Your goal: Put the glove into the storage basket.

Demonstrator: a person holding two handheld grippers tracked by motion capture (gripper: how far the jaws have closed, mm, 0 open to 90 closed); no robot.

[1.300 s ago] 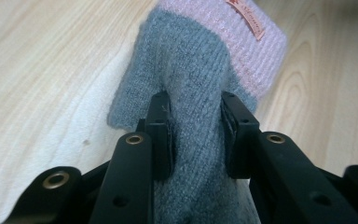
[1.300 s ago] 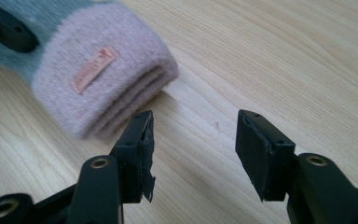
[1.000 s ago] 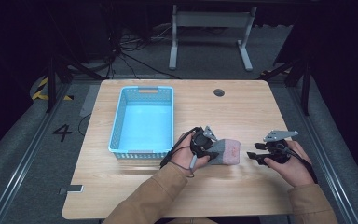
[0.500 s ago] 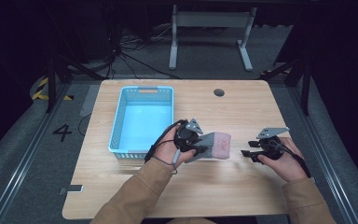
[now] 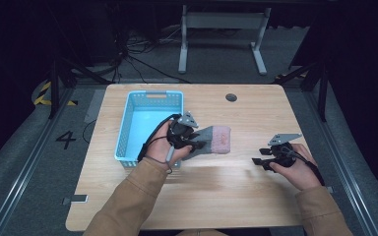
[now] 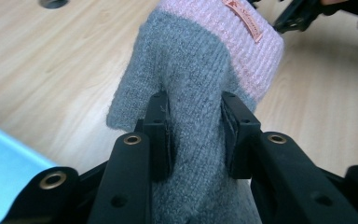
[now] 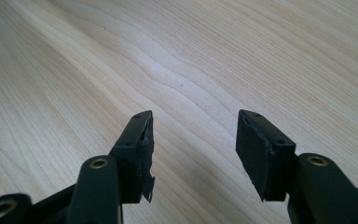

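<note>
Nearest the person, at about 4 o'clock on the tabletop (image 5: 216, 191), the right gripper (image 5: 261, 161) sits low in the right hand (image 5: 295, 167), jaws spread apart with nothing but bare wood grain between them in the right gripper view. Over at roughly 8 o'clock from the middle, the left gripper (image 5: 197, 145) is in the left hand (image 5: 165, 147), and its jaws are clamped onto the grey part of a knit mitten (image 5: 215, 139). In the left gripper view you can see both pads pressing into the wool on either side, thumb flap hanging off to the left and the pink ribbed cuff (image 6: 242, 37) with a small tag pointing away from the camera. So the mitten is near the centre of the tabletop, held up by the left gripper, cuff end toward 3 o'clock. Just beside it toward 9 o'clock is a light blue plastic basket (image 5: 123, 132), its near corner touching or tucked under the left hand, can't tell which. Farther out at 12 o'clock there's a small dark round hole (image 5: 231, 97) in the wood.
</note>
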